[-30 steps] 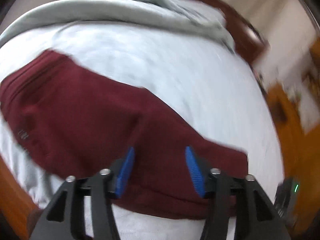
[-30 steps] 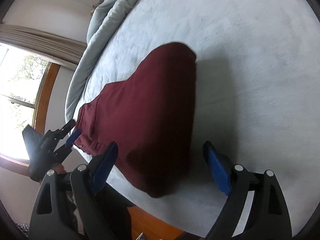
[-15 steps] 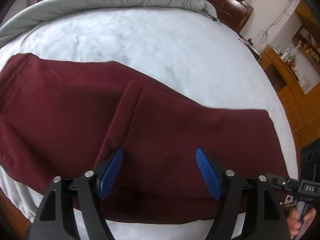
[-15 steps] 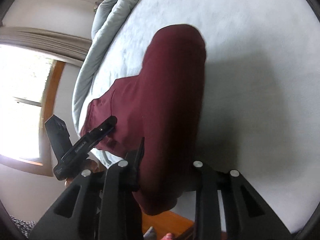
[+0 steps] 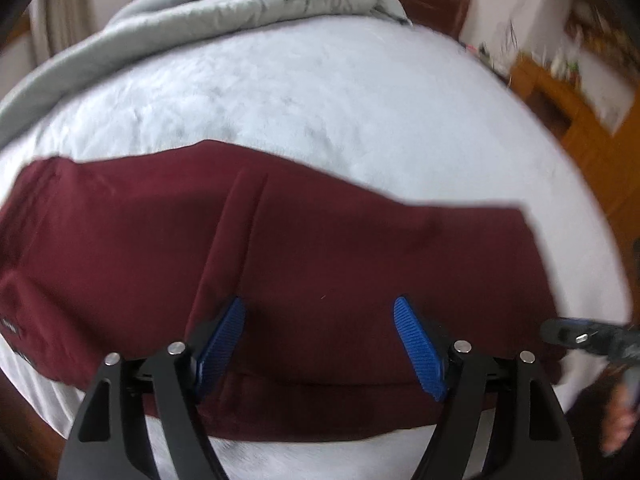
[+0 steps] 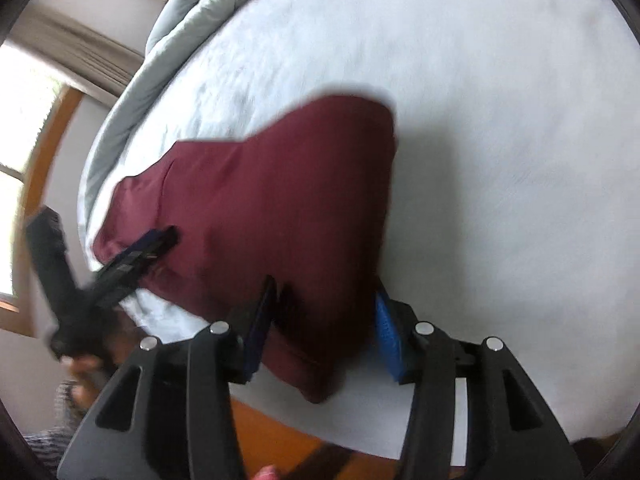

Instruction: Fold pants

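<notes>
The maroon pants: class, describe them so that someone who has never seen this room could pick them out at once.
Start at the wide bed covered by a pale sheet, with a grey duvet bunched along its far side. Near the bed's front edge lie the maroon pants, spread flat under the left gripper. They are the only dark red thing on the pale bedding.

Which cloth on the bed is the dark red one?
The pants, lying flat near the bed's front edge under both grippers. The bunched-up blanket at the far side is pale grey, and the sheet underneath is white.
</notes>
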Tool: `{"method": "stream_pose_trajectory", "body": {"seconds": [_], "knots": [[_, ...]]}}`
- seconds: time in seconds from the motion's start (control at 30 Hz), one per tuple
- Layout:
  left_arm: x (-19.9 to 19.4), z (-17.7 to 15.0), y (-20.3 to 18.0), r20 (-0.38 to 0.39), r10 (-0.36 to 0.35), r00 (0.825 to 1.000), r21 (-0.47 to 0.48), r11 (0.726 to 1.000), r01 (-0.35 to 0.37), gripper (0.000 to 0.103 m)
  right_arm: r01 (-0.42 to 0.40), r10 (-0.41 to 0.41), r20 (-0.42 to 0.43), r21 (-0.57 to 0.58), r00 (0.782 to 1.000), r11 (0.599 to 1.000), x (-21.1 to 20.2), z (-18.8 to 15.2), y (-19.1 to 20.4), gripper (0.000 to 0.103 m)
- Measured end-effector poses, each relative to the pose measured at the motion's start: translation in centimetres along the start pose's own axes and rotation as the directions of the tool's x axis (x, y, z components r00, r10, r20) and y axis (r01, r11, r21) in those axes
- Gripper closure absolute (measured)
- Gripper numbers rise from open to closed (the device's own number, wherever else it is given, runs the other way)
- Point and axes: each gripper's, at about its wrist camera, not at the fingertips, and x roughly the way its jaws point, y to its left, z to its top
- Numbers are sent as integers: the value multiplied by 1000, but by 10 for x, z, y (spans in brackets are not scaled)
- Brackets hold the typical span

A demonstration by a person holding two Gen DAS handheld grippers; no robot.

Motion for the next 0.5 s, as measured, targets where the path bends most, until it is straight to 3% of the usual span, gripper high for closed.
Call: {"method": "stream_pose_trajectory", "body": {"seconds": [0.07, 0.13, 0.27, 0.37, 0.5], "knots": [[-14, 8, 7, 35, -45, 998, -57, 997, 46, 26, 31, -28, 68, -42, 997, 999, -17, 9, 8, 56], [-18, 17, 8, 38, -57, 998, -59, 996, 60, 26, 13, -4, 115, -79, 993, 997, -26, 22, 20, 56], [2, 30, 7, -25, -57, 998, -42, 998, 56, 26, 37, -26, 98, -111, 995, 993, 0, 52, 34, 55], [25, 29, 9, -86, -45, 995, -34, 999, 42, 26, 82, -76, 67, -97, 995, 992, 28, 57, 27, 54], [37, 25, 4, -96, -20, 995, 39, 999, 24, 25, 110, -109, 28, -69, 994, 991, 50, 54, 9, 57]]}}
